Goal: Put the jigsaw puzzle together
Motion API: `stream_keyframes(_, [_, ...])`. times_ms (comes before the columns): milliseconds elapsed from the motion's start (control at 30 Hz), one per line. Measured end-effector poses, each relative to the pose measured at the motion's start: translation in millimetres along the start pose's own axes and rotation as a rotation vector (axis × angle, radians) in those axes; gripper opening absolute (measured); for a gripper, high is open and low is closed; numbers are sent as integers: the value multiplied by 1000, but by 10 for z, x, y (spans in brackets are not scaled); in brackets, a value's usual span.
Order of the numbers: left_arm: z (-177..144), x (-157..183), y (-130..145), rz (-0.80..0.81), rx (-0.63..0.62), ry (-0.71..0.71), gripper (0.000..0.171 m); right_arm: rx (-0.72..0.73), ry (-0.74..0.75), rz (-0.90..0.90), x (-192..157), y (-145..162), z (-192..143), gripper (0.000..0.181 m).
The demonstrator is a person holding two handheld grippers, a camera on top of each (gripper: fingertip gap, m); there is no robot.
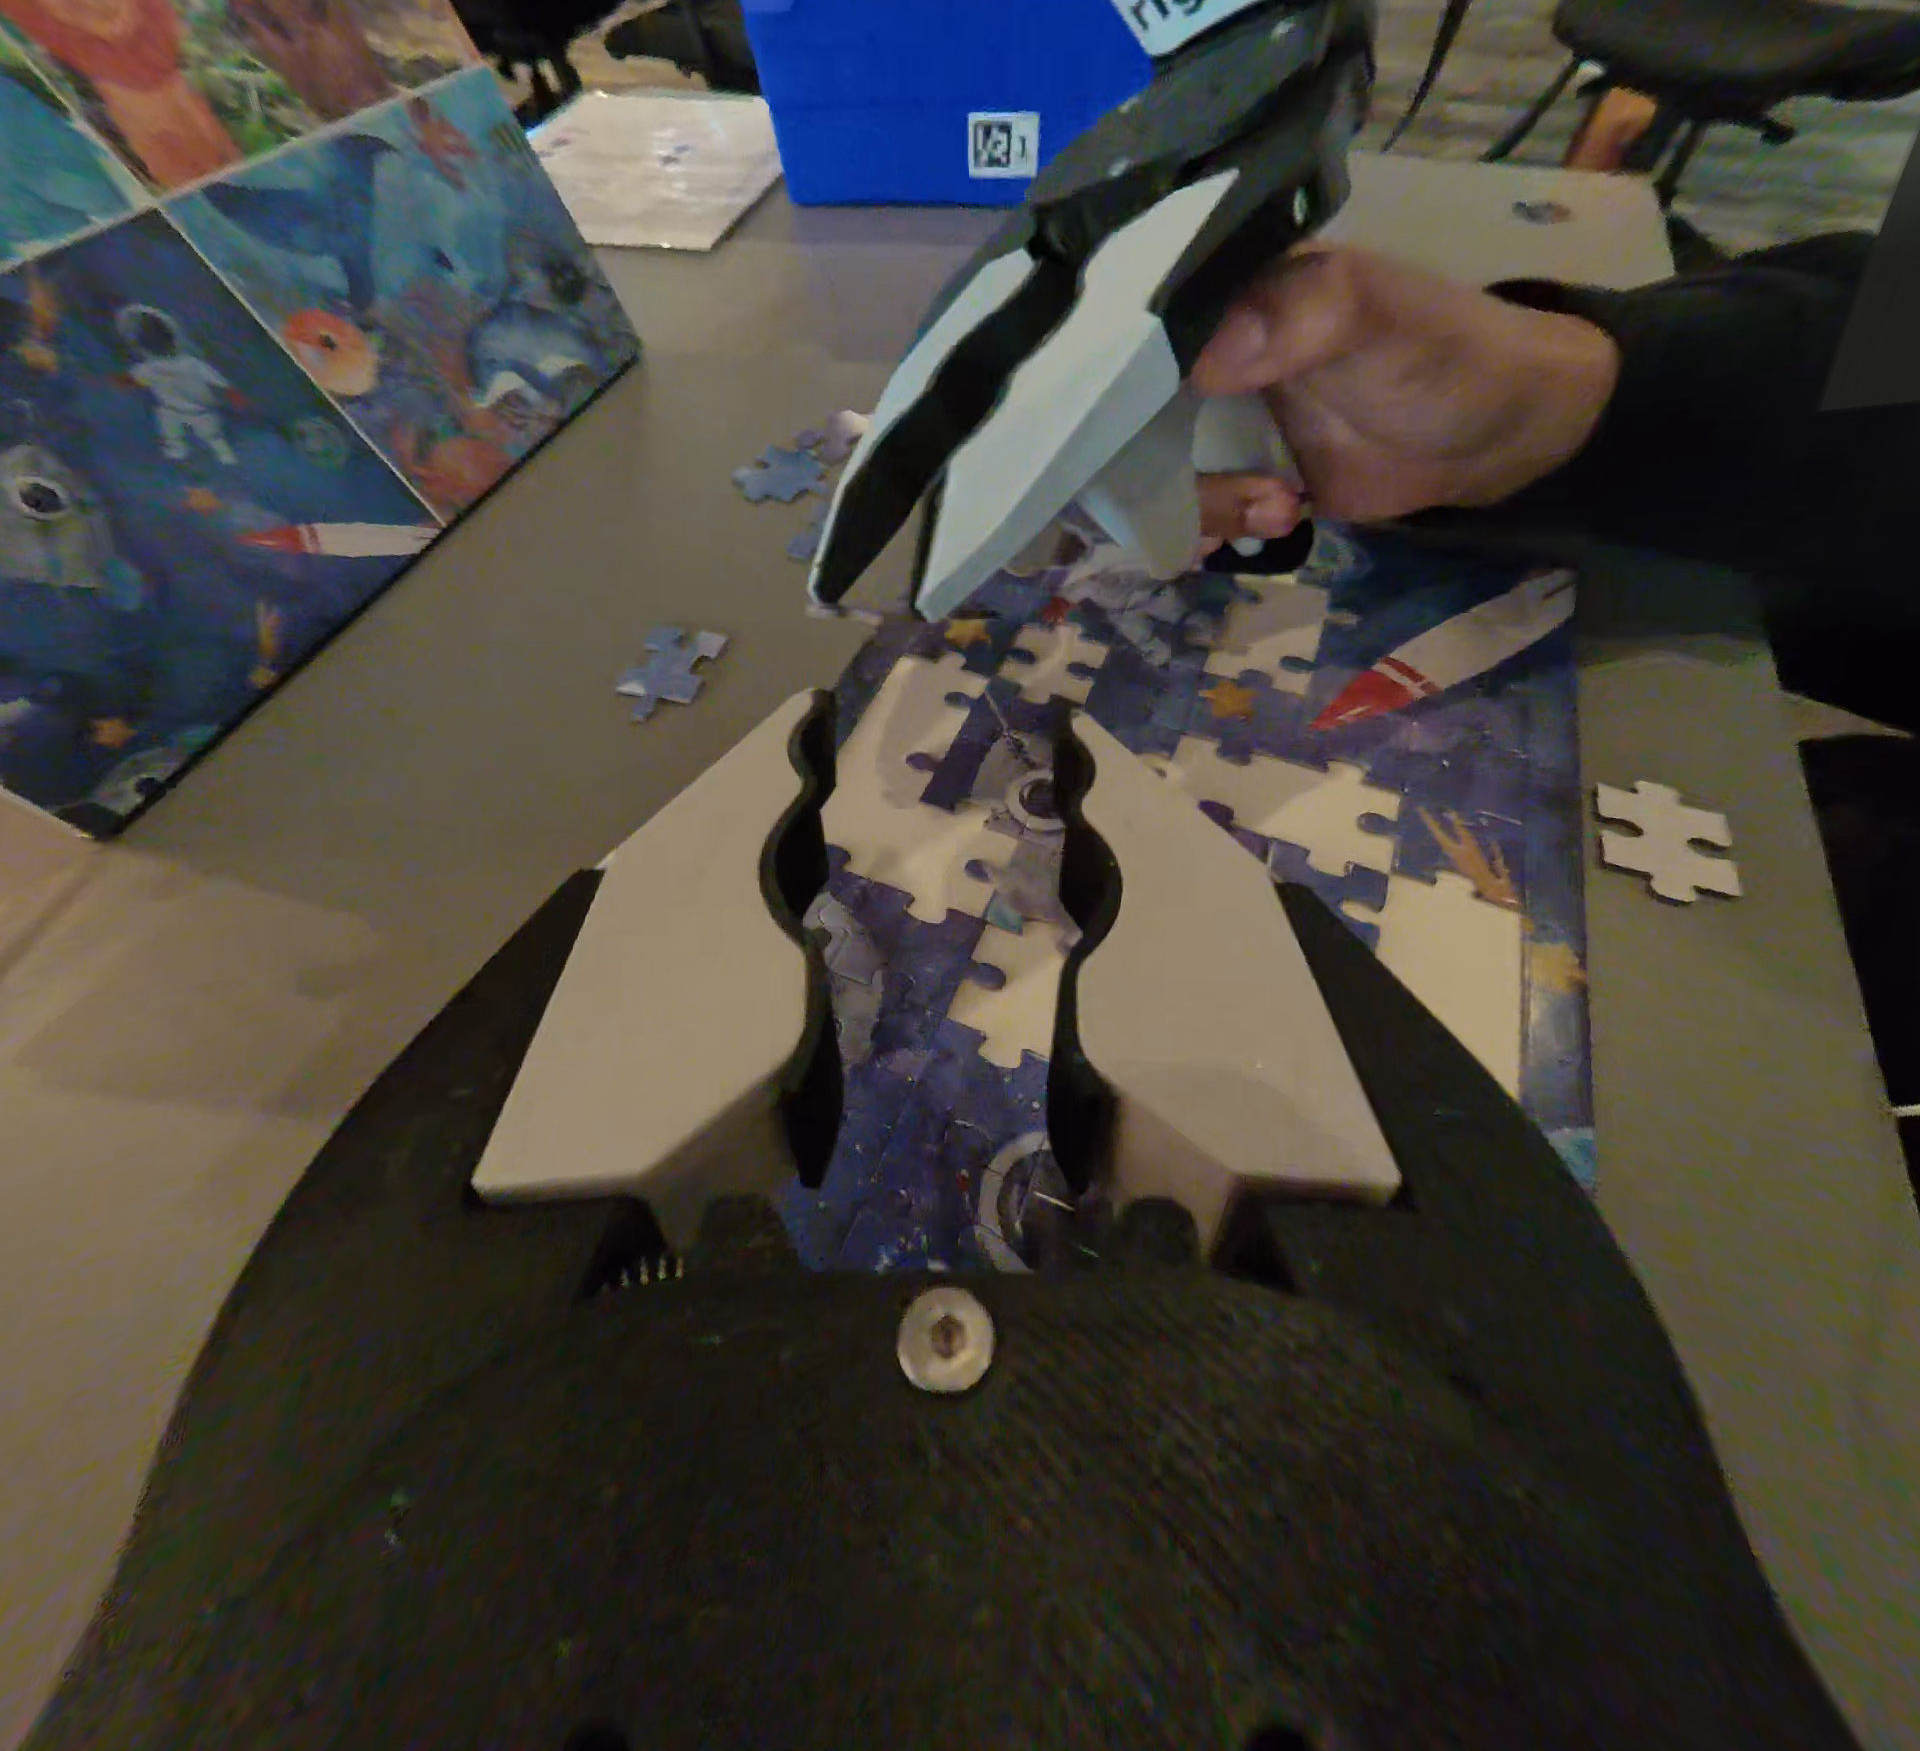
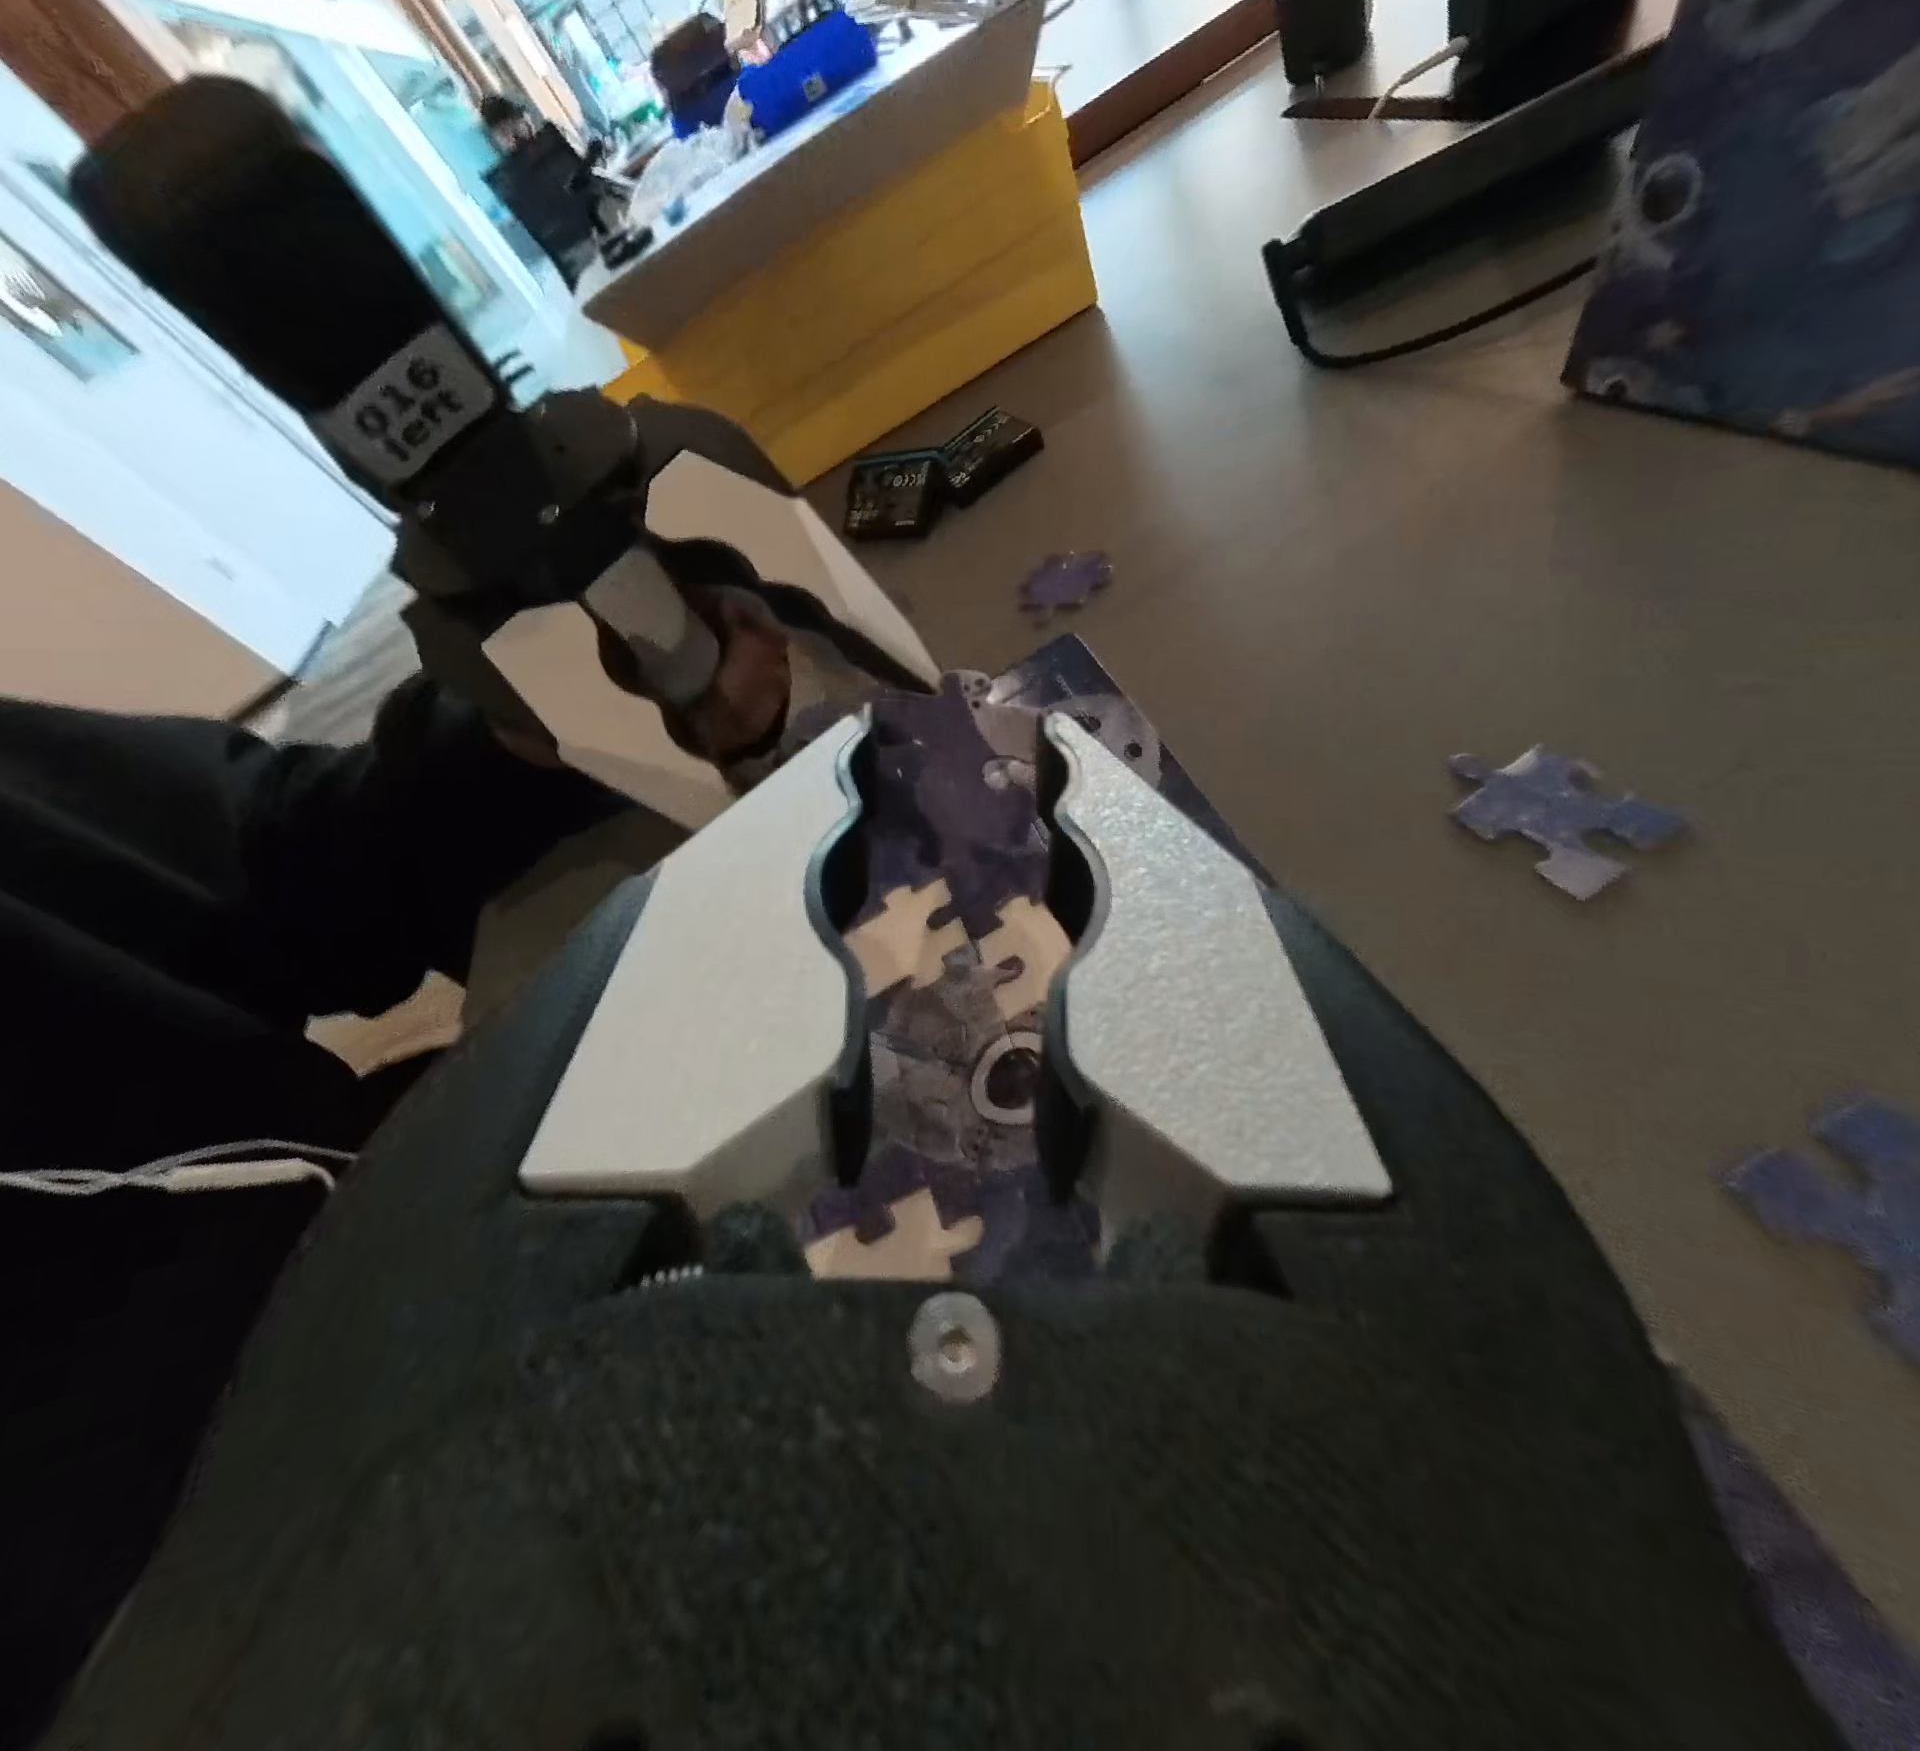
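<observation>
Bare tabletop was left between the assembled puzzle and the illustrated puzzle box, interrupted only by a loose piece. The puzzle's far edge was blocked by the right gripper, and the way beyond by a blue bin.

left tool parted, right tool parted — angled down

Puzzle: dark blue starry pattern with white patches and a red-and-white rocket. Loose pieces left of puzzle blue-violet; one right of it white. Table grey-brown. Picture box left of puzzle: blue underwater and space art, orange fish. Bin beyond puzzle solid blue. Gripper fingers pale grey, black bodies. Yellow box in the right wrist view.
</observation>
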State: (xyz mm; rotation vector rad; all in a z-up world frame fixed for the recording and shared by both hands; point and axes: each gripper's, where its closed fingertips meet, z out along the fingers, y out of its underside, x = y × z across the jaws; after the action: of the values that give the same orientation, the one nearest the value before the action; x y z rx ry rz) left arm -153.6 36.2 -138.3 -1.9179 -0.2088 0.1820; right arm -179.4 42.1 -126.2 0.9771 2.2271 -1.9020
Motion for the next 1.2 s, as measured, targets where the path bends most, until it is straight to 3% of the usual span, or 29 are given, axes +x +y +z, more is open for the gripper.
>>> stream_keyframes(233, [100, 46, 39, -43, -31, 7, 37, 62, -66, 203, -80, -9, 170, 28])
stream_keyframes(567, [19, -88, 7, -107, 0, -37, 13, 66, 11, 6, -147, -3, 234, 29])
stream_keyframes(733, [-8, -80, -22, -125, 22, -16, 10, 72, -26, 37, -164, -10, 211, 29])
stream_keyframes(800, [-7, -68, -35, -108, 29, -18, 15, 81, -34, 54, -155, -17, 201, 29])
stream_keyframes(967, [114, 89, 26, -54, -11, 30, 48, 96, -41, 85, -155, -37, 203, 29])
stream_keyframes(1067, [155, 22, 90, -17, -54, -46, 50, 87, 3, 39, -141, -11, 237, 29])
stream_keyframes(1200, [99, -91, 51, -105, -20, -78, 40, 74, 33, -18, -138, 0, 244, 29])
